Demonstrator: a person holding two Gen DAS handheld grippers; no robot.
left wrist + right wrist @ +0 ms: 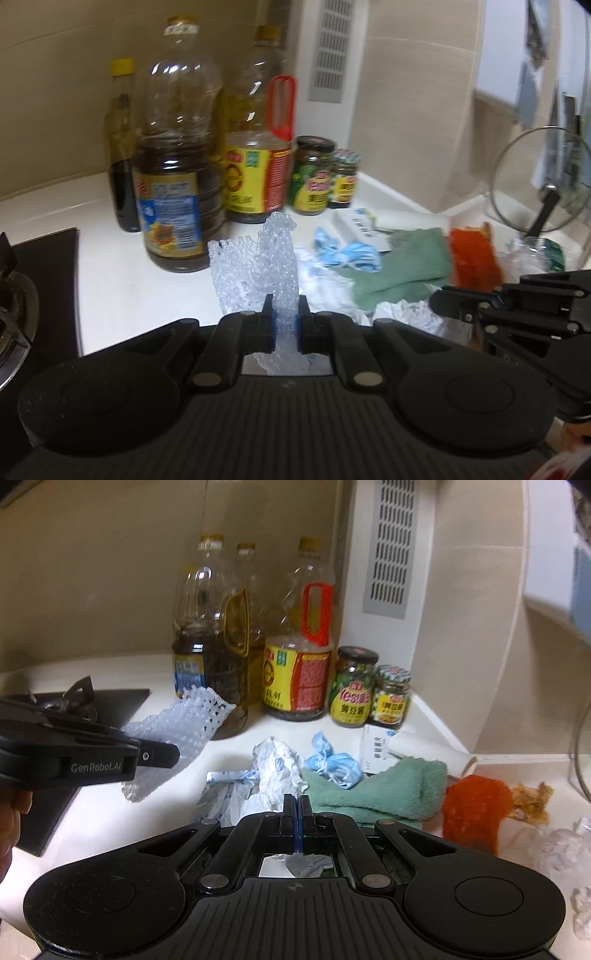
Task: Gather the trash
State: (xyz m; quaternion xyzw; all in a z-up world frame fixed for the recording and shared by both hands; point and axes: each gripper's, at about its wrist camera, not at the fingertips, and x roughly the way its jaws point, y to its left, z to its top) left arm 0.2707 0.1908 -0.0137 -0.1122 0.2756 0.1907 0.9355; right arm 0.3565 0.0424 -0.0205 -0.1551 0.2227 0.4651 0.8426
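Note:
My left gripper is shut on a piece of clear bubble wrap and holds it above the white counter. It shows in the right wrist view, hanging from the left gripper. My right gripper is shut on a crumpled white wrapper, whose lower part shows behind the fingers. A crumpled blue mask, an orange net and more clear plastic lie on the counter.
Oil bottles and sauce jars stand at the back by the wall. A green cloth lies mid-counter, a paper roll behind it. A gas hob is at left. A glass lid leans at right.

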